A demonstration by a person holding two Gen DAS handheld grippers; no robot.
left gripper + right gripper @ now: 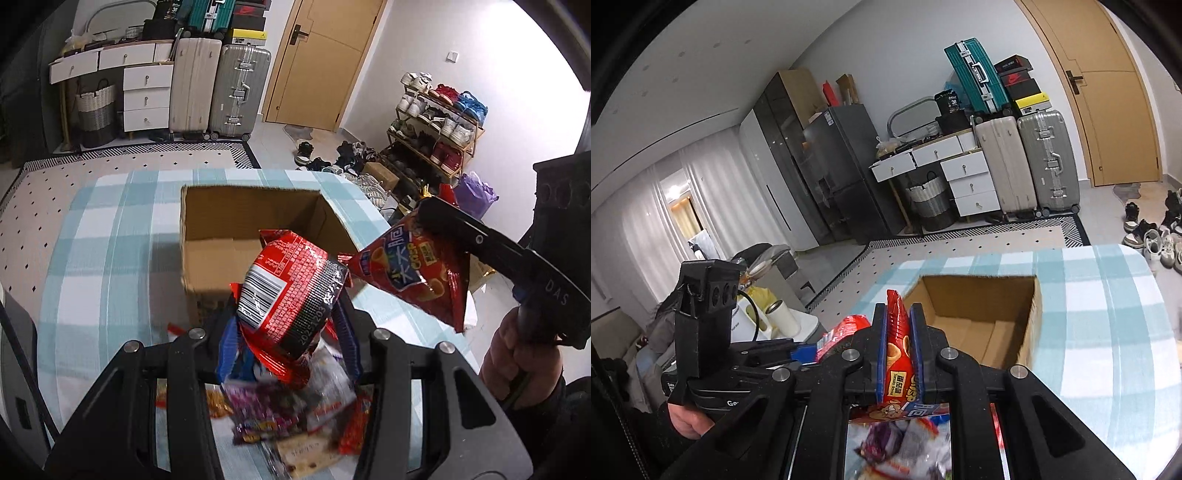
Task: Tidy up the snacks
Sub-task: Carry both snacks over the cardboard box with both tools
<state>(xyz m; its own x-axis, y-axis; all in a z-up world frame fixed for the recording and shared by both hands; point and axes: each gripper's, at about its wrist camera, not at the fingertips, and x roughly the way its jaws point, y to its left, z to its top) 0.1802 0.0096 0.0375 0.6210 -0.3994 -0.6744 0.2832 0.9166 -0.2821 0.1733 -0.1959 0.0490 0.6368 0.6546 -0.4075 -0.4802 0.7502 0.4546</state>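
Note:
An open, empty cardboard box stands on the checked tablecloth. My left gripper is shut on a puffy red snack bag with a barcode and a black band, held in the air just in front of the box. To its right, my right gripper is shut on a red crisp bag, which hangs beside the box's near right corner. Under both grippers, several loose snack packets lie on the table.
A hand grips the right tool's handle. Beyond the table's far edge are a dotted rug, suitcases, a drawer unit, a door, and a shoe rack with shoes on the floor.

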